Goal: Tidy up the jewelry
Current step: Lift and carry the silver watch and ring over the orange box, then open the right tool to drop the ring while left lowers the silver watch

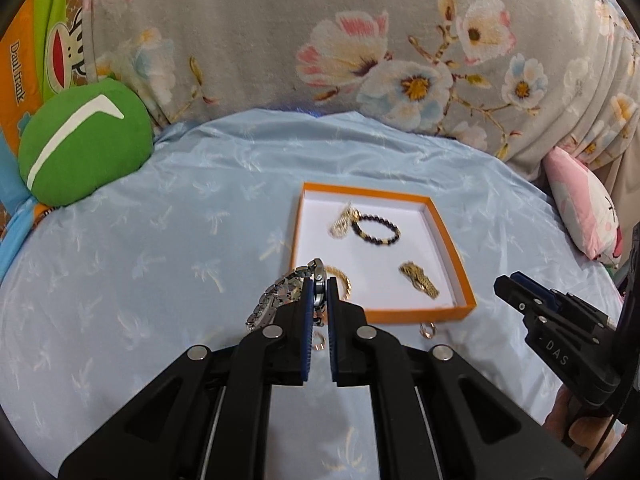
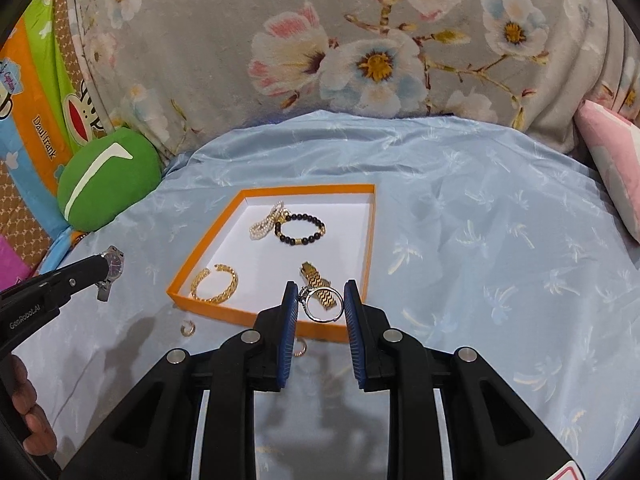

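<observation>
An orange-rimmed white tray (image 1: pixel 440 313) (image 2: pixel 200 306) lies on the blue bedsheet. In it are a black bead bracelet (image 1: pixel 376 231) (image 2: pixel 300 229), a pearl piece (image 1: pixel 342 220) (image 2: pixel 266 222), a gold open bangle (image 2: pixel 215 283) (image 1: pixel 340 278) and a gold watch (image 1: pixel 420 279) (image 2: pixel 316 276). My left gripper (image 1: pixel 319 286) is shut on a silver watch (image 1: pixel 280 300) (image 2: pixel 110 270), held above the sheet at the tray's near left corner. My right gripper (image 2: pixel 320 304) is shut on a silver bangle (image 2: pixel 322 304) over the tray's near edge.
Two small gold rings (image 2: pixel 187 328) (image 2: pixel 301 347) lie on the sheet in front of the tray. A green round cushion (image 1: pixel 84 144) sits at the far left, a pink pillow (image 1: pixel 584 208) at the right, a floral blanket (image 1: pixel 360 40) behind.
</observation>
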Demonstrator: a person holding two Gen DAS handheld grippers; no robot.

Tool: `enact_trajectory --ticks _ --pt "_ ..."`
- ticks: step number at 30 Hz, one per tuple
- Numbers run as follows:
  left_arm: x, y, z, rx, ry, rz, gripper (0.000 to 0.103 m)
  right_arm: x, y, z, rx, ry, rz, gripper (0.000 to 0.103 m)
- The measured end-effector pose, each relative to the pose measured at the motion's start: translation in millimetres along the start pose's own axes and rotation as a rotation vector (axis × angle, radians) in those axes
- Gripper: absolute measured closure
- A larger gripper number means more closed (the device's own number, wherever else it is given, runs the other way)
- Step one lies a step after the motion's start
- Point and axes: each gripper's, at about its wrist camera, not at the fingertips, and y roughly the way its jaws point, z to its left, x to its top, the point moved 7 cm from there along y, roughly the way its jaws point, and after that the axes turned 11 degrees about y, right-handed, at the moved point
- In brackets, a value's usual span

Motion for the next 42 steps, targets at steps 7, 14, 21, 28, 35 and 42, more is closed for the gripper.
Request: enact_trajectory --ticks 7,14,21,28,35,42 --pt "45.6 32.4 0.0 -0.004 0.010 -0.018 0.098 38.1 29.4 8.4 0.011 -0.005 -0.010 0.081" --pt "74.0 81.8 -7.6 -0.019 -0.003 0.003 0.097 57.9 67.6 11.4 0.005 -0.010 0.009 0.081" --pt "73.7 130.1 -14.7 -0.022 -0.011 0.057 0.097 54.2 107.0 6.6 -0.014 -0.021 0.055 0.081" --pt "59.6 160.0 -19.8 -0.017 -0.005 0.104 0.098 47.3 127.4 1.5 -0.021 -0.019 0.080 0.081" --pt "59.2 164.0 -21.2 -0.029 -0.015 0.101 0.097 44.7 133.0 -0.7 -0.010 -0.021 0.093 0.080" --pt "55.9 153.2 -11.5 -0.001 -0.034 0.081 0.087 47.6 123.1 -1.4 -0.009 -0.014 0.063 0.077"
